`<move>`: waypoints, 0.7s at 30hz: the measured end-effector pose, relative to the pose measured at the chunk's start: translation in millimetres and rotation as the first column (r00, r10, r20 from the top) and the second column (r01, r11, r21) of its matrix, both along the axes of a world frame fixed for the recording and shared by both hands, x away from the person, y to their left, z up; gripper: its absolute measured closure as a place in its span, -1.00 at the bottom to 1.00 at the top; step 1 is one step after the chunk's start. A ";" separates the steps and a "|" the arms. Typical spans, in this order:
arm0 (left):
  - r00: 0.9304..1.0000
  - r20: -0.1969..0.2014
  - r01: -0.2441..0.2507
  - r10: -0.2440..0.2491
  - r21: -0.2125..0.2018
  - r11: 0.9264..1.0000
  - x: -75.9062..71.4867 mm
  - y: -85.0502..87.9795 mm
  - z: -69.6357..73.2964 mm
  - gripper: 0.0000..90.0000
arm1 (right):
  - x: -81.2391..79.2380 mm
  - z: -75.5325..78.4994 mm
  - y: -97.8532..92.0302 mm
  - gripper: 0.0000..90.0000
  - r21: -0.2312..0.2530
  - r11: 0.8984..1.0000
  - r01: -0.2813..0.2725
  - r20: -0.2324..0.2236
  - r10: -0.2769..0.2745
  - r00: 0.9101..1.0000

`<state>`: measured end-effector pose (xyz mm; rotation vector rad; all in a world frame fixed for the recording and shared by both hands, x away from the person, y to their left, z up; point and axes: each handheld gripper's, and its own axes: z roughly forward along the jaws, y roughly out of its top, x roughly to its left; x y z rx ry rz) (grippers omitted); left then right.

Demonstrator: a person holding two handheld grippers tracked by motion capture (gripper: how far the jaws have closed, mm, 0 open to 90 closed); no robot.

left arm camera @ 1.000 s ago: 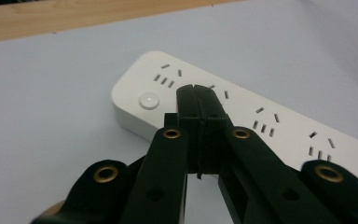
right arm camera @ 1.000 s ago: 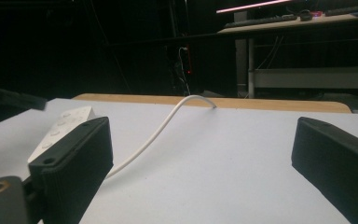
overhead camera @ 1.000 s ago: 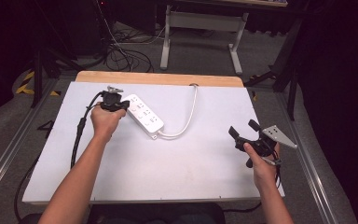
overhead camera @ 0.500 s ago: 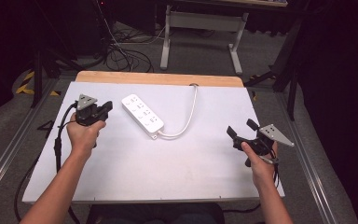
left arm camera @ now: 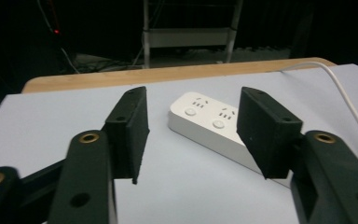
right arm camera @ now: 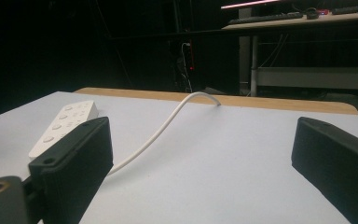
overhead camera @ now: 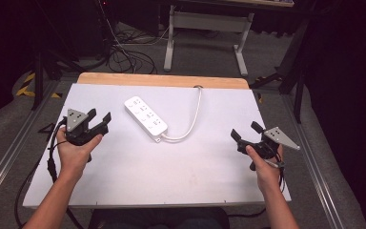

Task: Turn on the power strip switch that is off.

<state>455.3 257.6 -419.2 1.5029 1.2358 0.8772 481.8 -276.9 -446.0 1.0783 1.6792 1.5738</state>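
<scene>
From above, the left gripper (overhead camera: 100, 119) and right gripper (overhead camera: 244, 130) rest at opposite table (overhead camera: 124, 181) edges, jaws spread, empty. The power strip (overhead camera: 146, 119) lies between them, untouched. Both gripper views show gaping jaws.

A white table (overhead camera: 181, 167) carries a corded power strip (overhead camera: 146, 115).

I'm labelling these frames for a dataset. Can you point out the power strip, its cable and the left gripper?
power strip (overhead camera: 146, 115), high view, middle of its top face.
cable (overhead camera: 196, 110), high view, midway along the white cord.
left gripper (overhead camera: 99, 118), high view, the gap between its open fingertips.
</scene>
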 end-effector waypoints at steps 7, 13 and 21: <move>0.999 0.049 -0.013 0.011 0.040 0.999 -17.6 7.8 0.8 -0.52 | -0.3 0.4 -0.2 -0.87 0.004 1.000 -0.001 0.000 0.001 1.000; 0.991 0.096 -0.101 0.093 0.082 0.992 -30.1 6.0 -3.6 -0.95 | -0.6 -0.1 1.3 -0.87 -0.001 1.000 -0.006 0.000 0.006 1.000; 0.986 0.118 -0.126 0.116 0.080 0.989 -38.4 2.5 -4.3 -0.93 | -1.0 -0.7 1.8 -0.87 -0.006 1.000 -0.005 -0.003 0.005 1.000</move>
